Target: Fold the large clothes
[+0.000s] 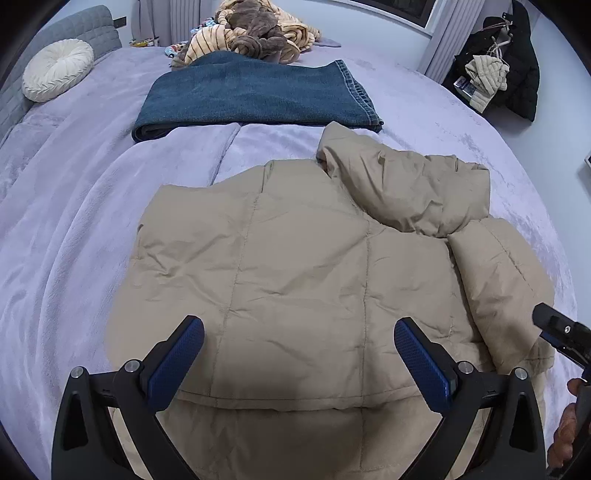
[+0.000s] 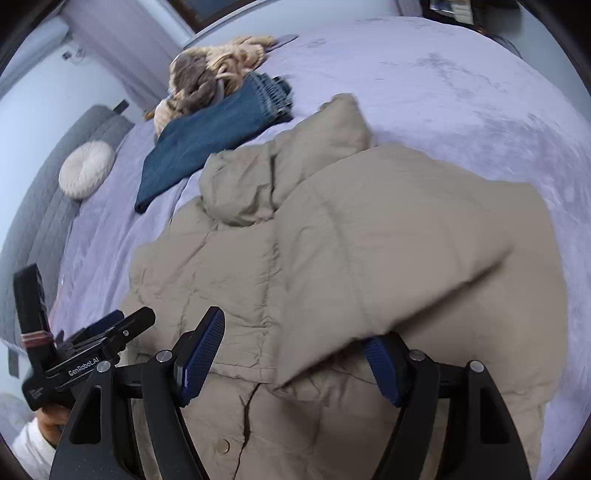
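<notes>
Two spread claws, left claw (image 1: pixel 298 354) and right claw (image 2: pixel 295 356), hover over the near hem of the beige puffer jacket (image 1: pixel 303 266) on the bed (image 1: pixel 74 229); its springy folded sleeve (image 2: pixel 388 266) may flop open.

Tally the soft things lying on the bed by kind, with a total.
Beige quilted puffer jacket: 1
Folded blue denim jeans: 1
Round cream pleated cushion: 1
Brown plush toy: 1
Tan striped fleece blanket: 1
Total: 5
</notes>
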Demonstrator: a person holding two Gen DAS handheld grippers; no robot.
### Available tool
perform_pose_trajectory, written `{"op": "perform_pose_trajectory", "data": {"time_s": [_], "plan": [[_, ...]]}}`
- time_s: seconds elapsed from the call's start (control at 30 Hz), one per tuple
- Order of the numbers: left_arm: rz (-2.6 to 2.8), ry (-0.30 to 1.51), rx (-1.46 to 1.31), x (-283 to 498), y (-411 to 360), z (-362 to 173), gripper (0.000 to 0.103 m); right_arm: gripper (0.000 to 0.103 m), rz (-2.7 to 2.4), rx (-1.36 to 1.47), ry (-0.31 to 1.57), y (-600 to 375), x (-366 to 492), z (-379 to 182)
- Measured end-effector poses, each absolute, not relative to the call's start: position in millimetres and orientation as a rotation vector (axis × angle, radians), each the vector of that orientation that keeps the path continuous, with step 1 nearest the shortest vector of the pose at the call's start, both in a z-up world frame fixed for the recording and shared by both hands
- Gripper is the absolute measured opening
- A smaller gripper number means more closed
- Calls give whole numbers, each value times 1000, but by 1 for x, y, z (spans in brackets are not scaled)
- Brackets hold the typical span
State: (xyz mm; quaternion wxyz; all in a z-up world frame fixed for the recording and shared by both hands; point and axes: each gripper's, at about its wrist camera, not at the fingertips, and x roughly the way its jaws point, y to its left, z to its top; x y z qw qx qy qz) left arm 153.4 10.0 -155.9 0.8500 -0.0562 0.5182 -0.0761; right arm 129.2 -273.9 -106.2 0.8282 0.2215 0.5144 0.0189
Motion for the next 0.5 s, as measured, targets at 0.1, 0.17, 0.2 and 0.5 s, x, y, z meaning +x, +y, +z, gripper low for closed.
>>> {"op": "perform_pose_trajectory", "data": {"time_s": [0.1, 0.17, 0.2, 0.5], "plan": [[-169, 1088, -154, 157, 19, -154, 103, 76, -46, 651, 1030, -314, 125, -105], [-181, 1085, -184, 158, 27, -153, 103, 56, -76, 738, 994, -329, 129, -106], [-193, 1084, -202, 159, 31, -152, 103, 31, -73, 743, 991, -329, 134, -106], [-274, 1077, -375, 155, 73, -148, 103, 14, 205, 375, 1010, -204, 173, -77]]}}
